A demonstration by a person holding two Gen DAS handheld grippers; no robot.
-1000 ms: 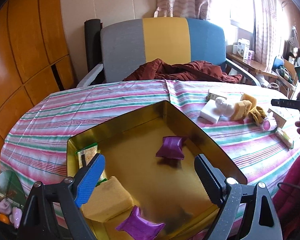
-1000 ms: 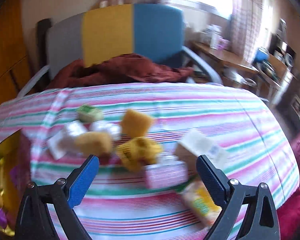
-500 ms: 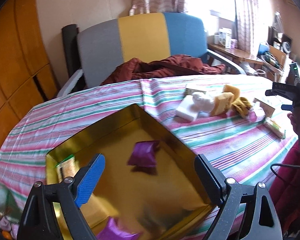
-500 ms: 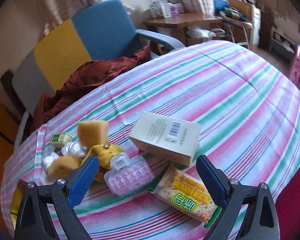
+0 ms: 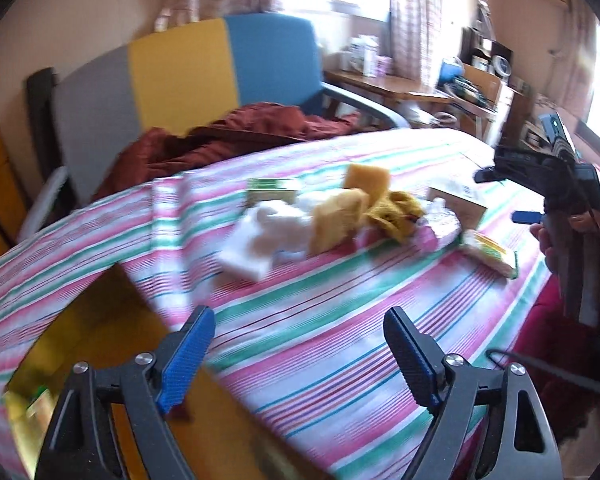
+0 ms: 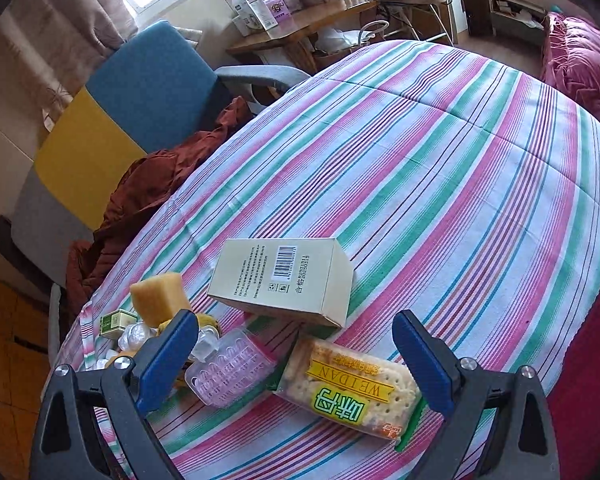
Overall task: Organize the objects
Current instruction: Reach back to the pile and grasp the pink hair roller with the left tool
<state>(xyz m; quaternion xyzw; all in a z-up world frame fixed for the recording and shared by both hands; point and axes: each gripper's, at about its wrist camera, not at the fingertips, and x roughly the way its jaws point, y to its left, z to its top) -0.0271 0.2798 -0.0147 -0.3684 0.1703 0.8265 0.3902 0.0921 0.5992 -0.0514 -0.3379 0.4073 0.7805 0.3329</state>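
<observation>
The right gripper (image 6: 296, 350) hangs wide open over a cracker packet (image 6: 350, 392) at 6 o'clock on the striped table (image 6: 440, 168), a beige box (image 6: 284, 280) just beyond. The left gripper (image 5: 296, 344), empty, is closing beside the gold tray (image 5: 96, 328) at 8 o'clock.

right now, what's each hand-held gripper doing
left hand-held gripper: jaws closing, nothing between them
right hand-held gripper: open, empty, over the cracker packet

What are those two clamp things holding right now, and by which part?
Nothing. The right gripper hangs open above the cracker packet; the left gripper, its jaws closing, has only striped cloth beneath.
</observation>
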